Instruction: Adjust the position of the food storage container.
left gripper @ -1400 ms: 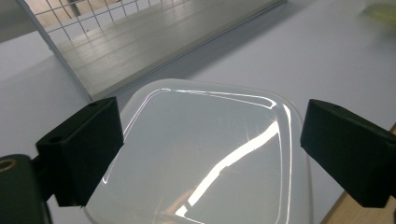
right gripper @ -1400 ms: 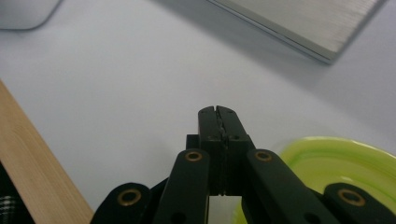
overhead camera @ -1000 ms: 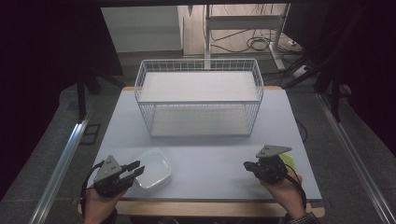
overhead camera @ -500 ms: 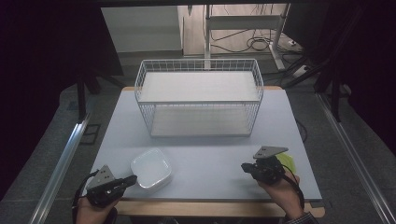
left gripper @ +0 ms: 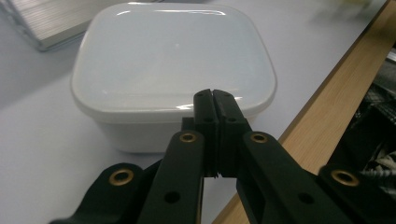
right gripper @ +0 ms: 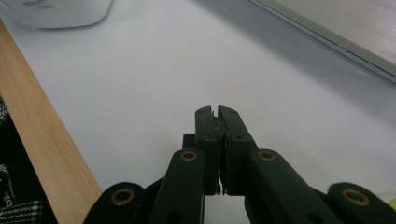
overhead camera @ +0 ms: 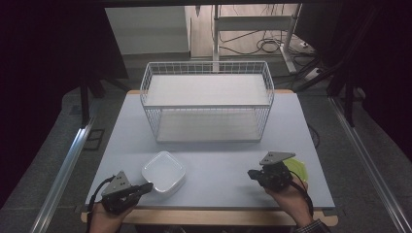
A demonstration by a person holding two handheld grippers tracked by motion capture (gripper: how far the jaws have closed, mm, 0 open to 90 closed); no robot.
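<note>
Left gripper (overhead camera: pixel 144 187) sits low at the desk's (overhead camera: pixel 218 167) near-left corner, its fingers (left gripper: pixel 205 109) pressed flat together with nothing between them, tips just short of the white container (overhead camera: pixel 163 172). In the left gripper view the tips line up with the near wall, right under the lid's rim, so likely placed to nudge the box or to open and take that rim; judgement only. The container stands upright on the desk, lid on, near the front edge, left of centre, well apart from the wire basket (overhead camera: pixel 208 73) at the back of the desk. The basket probably waits there as a drop-off. Right gripper (overhead camera: pixel 252 174) rests near the front-right, also fully closed and holding nothing, aimed across bare desk, seemingly parked. A yellow-green thing (overhead camera: pixel 299 169) lies just behind it, partly hidden; cannot tell what it is. No readable brand or label; faint marks on the container in the right gripper view are too blurred.
</note>
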